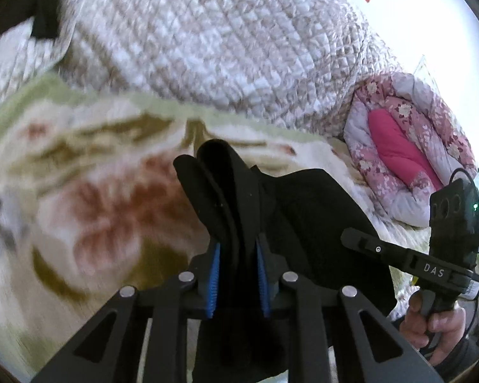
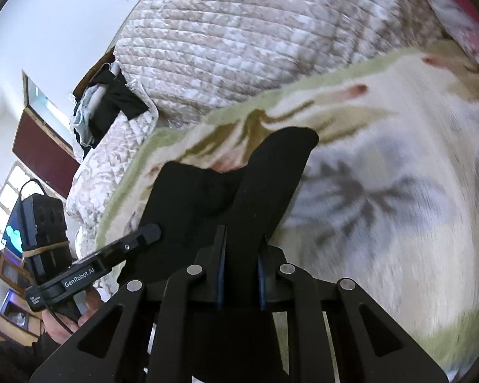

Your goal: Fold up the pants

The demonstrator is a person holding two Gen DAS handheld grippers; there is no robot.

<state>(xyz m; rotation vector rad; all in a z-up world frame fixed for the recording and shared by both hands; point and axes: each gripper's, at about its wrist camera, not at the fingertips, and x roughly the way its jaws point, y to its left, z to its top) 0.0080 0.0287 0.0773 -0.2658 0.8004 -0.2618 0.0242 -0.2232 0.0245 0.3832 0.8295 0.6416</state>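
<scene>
**Pants pinched in both hand-held grippers, above the bed**

Pants [image 1: 303,223], black, hang bunched between the two tools over the floral blanket [image 1: 89,198] on the bed. Left hand-held gripper [image 1: 238,274]: blue pads pressed onto a fold of the fabric, lower centre of its frame. Right hand-held gripper [image 2: 241,274]: same, clamped on another fold [image 2: 271,175]. Quilted beige cover [image 1: 207,41] fills the upper frame; pink floral quilt [image 1: 408,146] at right. Background is motion-blurred.
</scene>
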